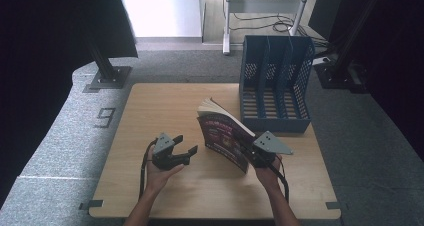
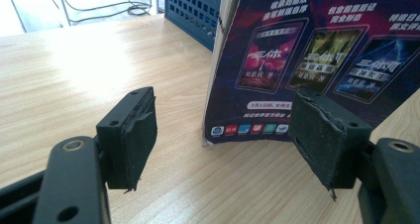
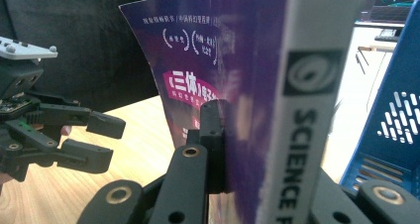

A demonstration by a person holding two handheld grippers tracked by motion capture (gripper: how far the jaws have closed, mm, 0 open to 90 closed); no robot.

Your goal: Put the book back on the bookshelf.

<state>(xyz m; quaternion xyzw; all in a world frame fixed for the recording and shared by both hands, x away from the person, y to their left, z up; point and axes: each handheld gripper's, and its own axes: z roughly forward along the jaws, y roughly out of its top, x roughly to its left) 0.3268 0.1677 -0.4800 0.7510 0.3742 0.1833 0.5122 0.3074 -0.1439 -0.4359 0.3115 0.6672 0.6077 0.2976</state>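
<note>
**Stand book up, then file it**

Right gripper (image 1: 250,153) clamps the book (image 1: 222,133) at its spine, upright on the bench (image 1: 165,106). Left gripper (image 1: 186,148) spread wide, empty, just beside the cover. Keep book vertical, steady with left, slot into rack (image 1: 275,81) beyond right gripper

In the right gripper view the book (image 3: 277,85) runs off the top and bottom edges, its spine lettering cut short and blurred, and it hides the far jaw of the right gripper (image 3: 247,149) behind its cover. In the left gripper view the same book (image 2: 307,60), just ahead of the left gripper (image 2: 233,140), is cropped at the top and right, its small print too fine to read. The blue file rack (image 2: 198,11) beyond it is cut off by the top edge.
</note>
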